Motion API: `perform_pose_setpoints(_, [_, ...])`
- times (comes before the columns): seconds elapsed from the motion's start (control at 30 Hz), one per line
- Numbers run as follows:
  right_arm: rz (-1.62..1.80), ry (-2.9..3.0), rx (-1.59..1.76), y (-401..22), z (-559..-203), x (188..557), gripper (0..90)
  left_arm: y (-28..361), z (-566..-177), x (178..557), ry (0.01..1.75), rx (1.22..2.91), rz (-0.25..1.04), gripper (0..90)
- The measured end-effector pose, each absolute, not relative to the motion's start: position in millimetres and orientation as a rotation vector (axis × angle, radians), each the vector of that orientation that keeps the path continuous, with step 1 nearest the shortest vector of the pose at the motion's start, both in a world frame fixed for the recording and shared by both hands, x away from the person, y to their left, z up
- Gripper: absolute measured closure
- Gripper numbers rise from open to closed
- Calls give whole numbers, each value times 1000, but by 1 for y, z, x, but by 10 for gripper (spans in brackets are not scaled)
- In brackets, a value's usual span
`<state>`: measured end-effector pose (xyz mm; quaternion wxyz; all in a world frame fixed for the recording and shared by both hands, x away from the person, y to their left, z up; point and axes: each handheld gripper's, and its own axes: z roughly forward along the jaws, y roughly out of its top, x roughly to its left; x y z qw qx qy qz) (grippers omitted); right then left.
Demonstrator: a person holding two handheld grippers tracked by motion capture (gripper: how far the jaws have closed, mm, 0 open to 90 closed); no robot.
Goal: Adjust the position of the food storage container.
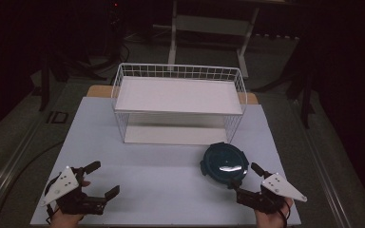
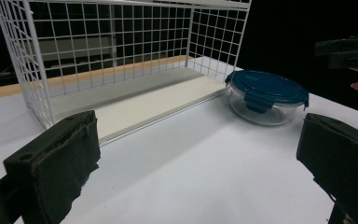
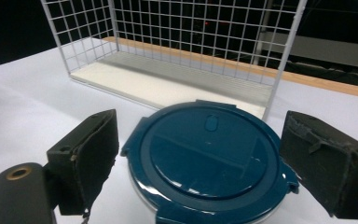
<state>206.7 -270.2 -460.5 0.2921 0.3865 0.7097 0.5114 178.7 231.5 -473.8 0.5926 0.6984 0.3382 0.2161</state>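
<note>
On the bench (image 1: pixel 138 166), before the wire rack (image 1: pixel 178 102), sits a glass container (image 1: pixel 223 162) with a blue clip lid: probably heavy, rigid, slippery, breakable. Right tongs (image 1: pixel 245 183) straddle it open; grip its sides. Left tongs (image 1: pixel 100 179) gape empty.

A flat white rectangular table (image 1: pixel 138 175) carried two things. A white wire-mesh rack with a solid white shelf on top (image 1: pixel 178 102) stood near the table's far edge, roughly centred. A round clear container with a dark blue clip-on lid (image 1: pixel 224 163) rested toward the near right corner.
</note>
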Motion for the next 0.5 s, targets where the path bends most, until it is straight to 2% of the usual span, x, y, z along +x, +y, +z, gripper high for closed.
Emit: perform_pose_setpoints(0.5, [1444, 1938, 898, -249, -430, 185, 121, 232, -473, 178, 775, 1613, 492, 0])
